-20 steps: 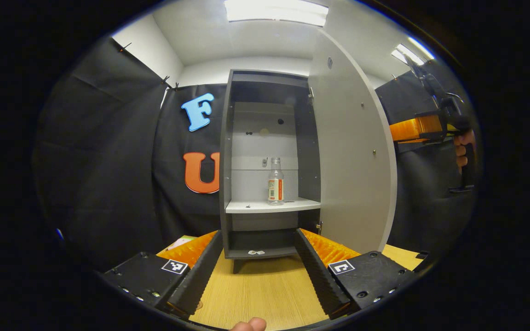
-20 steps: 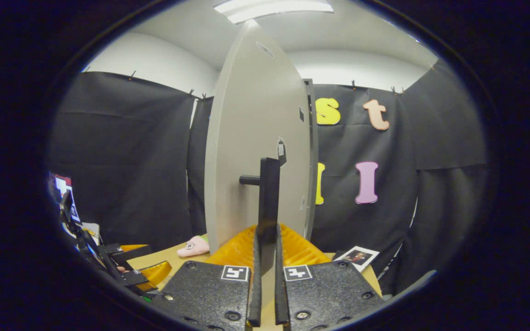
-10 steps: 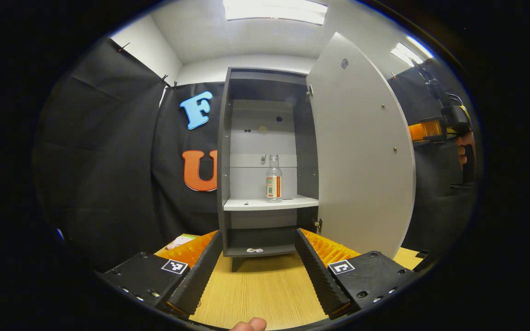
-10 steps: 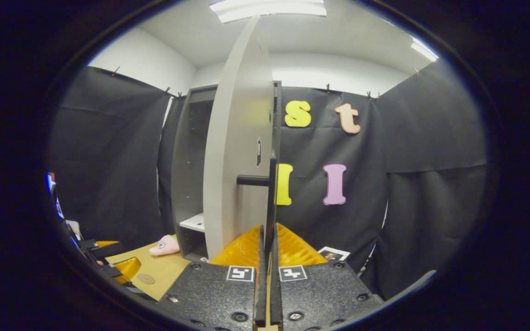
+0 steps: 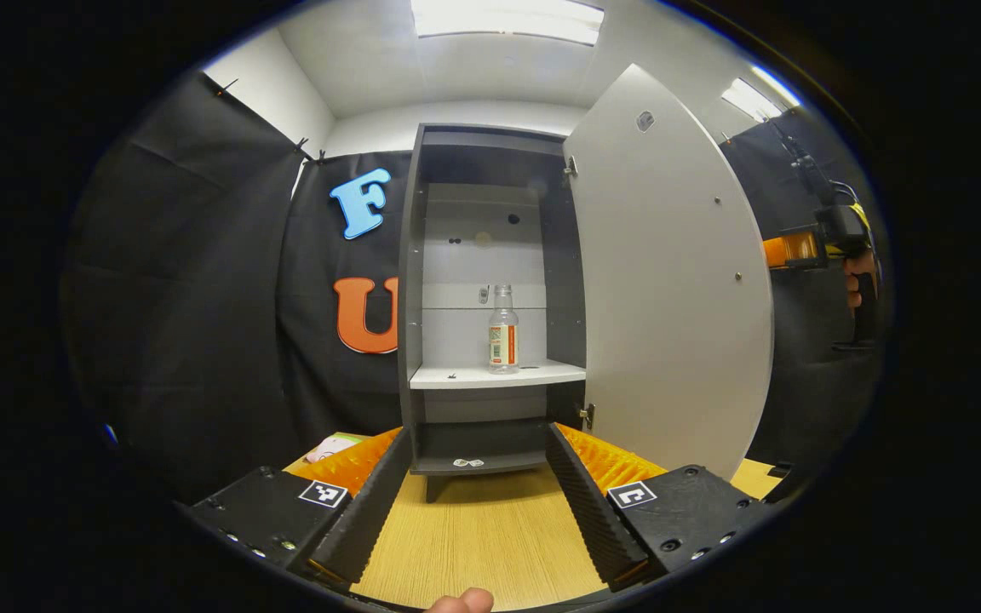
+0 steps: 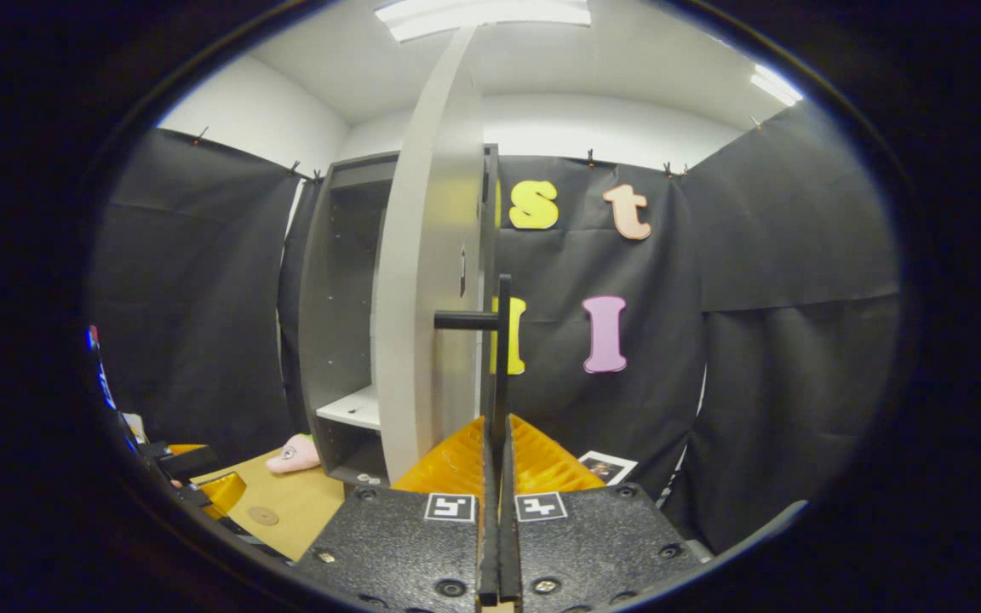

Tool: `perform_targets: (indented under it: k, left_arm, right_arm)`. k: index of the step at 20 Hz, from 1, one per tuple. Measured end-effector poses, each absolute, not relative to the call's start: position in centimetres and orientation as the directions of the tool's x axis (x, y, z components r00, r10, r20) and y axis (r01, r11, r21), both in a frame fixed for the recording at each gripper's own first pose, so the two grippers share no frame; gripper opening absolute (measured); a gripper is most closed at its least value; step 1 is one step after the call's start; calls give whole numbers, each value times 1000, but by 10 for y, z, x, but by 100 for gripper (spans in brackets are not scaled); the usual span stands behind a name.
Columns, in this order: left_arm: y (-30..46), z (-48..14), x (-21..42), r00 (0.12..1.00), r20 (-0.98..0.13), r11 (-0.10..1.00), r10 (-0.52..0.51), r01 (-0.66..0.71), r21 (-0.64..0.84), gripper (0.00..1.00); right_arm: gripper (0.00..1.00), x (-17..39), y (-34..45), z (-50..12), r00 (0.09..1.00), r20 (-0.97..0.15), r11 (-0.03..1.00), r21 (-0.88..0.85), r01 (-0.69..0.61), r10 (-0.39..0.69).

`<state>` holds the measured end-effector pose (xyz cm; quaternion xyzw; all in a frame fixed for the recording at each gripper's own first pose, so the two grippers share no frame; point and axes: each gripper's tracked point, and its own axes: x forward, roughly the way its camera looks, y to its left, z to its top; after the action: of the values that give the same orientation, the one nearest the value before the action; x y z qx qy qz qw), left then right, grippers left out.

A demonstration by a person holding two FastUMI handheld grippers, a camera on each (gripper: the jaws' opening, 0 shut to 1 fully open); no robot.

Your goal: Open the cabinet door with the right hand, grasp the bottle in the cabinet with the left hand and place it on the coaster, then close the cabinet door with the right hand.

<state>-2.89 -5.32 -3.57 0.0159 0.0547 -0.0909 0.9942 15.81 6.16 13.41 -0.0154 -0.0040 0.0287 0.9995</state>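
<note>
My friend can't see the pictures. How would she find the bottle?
Look for the tall grey cabinet with its door swung open. Inside, on the pale middle shelf, stands the bottle, upright near the right side. It is clear, with an orange and white label band, and it is the shelf's one tall thing.

Cabinet door [image 5: 669, 281] swung wider since a second ago — in the left gripper view more of its inner face shows, and the right claw [image 5: 784, 249] has slid further toward the edge. In the right gripper view the door [image 6: 427, 289] is now nearly edge-on, the cabinet [image 6: 337, 298] interior and its white shelf [image 6: 356, 407] have come into sight, plus a coaster [image 6: 263, 515] on the surface [image 6: 286, 511]. Right claw [image 6: 498, 519] stays clamped on the handle [image 6: 501, 358] — the gap looks tighter.
</note>
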Motion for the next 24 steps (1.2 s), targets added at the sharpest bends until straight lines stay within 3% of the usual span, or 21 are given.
perform_targets:
  k: [5, 12, 14, 16, 17, 19, 20, 21, 24]
  left_arm:
    - [-58, -34, -30, 981, -105, 986, -165, 167, 15, 95]
    - [-60, -32, -28, 983, -105, 988, -149, 152, 18, 95]
    - [-57, -31, -27, 985, -106, 990, -137, 141, 31, 95]
    - [-58, -30, -24, 985, -110, 990, -132, 135, 25, 95]
    - [-59, -27, -21, 985, -107, 991, -133, 135, 17, 95]
    - [-60, -26, -17, 985, -110, 991, -136, 137, 2, 95]
    - [-62, -28, -15, 982, -120, 989, -147, 146, -15, 95]
    - [-63, -30, -13, 980, -126, 988, -153, 151, -27, 95]
    - [-64, -28, 2, 979, -129, 987, -158, 156, -24, 95]
  right_arm:
    - [6, 129, 59, 131, 999, 19, 991, -127, -29, 32]
    - [6, 127, 25, 94, 1000, -5, 1000, -14, 25, -25]
    - [24, 128, 14, 87, 999, -1, 999, -1, 47, -47]
    - [50, 133, 3, 77, 998, -8, 998, -19, 67, -68]
    - [67, 135, 5, 72, 998, -12, 998, -21, 63, -63]
    - [84, 139, 5, 65, 998, -21, 998, -6, 56, -56]
    - [87, 140, 4, 63, 998, -22, 998, 4, 56, -56]
    - [97, 141, 1, 60, 998, -27, 998, 8, 57, -56]
    - [100, 144, -4, 52, 998, -34, 998, 13, 62, -62]
